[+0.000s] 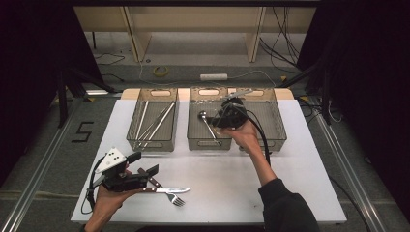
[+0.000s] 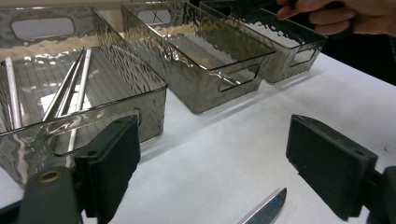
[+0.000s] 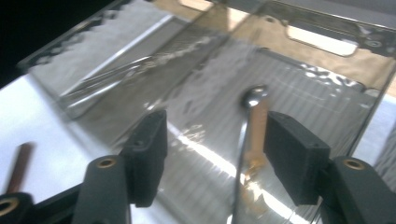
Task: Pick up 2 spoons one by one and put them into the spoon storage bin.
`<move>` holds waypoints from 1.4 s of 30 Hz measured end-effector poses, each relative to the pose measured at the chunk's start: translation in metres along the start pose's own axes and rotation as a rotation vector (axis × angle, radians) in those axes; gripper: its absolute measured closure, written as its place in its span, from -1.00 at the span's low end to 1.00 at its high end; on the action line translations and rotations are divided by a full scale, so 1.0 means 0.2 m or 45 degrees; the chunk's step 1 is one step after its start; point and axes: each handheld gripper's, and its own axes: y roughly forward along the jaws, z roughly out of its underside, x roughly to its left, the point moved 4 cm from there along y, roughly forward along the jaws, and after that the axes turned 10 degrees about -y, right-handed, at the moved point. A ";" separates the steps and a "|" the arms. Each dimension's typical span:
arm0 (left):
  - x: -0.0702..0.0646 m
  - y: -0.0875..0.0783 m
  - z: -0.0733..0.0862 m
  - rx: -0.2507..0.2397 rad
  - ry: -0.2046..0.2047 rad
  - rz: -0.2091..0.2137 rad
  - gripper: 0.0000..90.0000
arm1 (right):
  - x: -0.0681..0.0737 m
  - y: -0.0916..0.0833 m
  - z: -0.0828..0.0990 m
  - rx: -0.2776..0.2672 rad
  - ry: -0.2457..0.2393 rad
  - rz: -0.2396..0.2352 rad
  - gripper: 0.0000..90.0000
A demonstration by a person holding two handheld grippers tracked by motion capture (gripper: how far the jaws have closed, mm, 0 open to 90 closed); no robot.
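While my right gripper [image 1: 218, 117] hangs over the middle bin [image 1: 196, 140] with jaws apart, gripping nothing, the spoon [image 3: 250, 135] lies in that bin. Nearer my left gripper [image 1: 142, 164], also open and empty, the knife [image 1: 167, 190] lies lengthwise along the desk's [image 1: 290, 183] front edge.

A single mark can be read: a large black figure 5 [image 1: 82, 131], taped in angular strokes on the grey floor. It lies left of the white table [image 1: 309, 193], just off its left edge. Nothing else carries legible writing
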 end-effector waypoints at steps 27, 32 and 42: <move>0.01 0.03 -0.05 0.391 0.240 -0.095 -0.60 | 0.23 -0.45 0.50 -0.155 -0.041 -0.121 -0.32; 0.01 0.04 -0.05 0.454 0.271 -0.097 -0.57 | 0.24 -0.48 0.54 -0.180 -0.022 -0.117 -0.31; 0.04 0.08 0.00 0.586 0.289 -0.088 -0.53 | 0.29 -0.48 0.59 -0.188 -0.027 -0.127 -0.32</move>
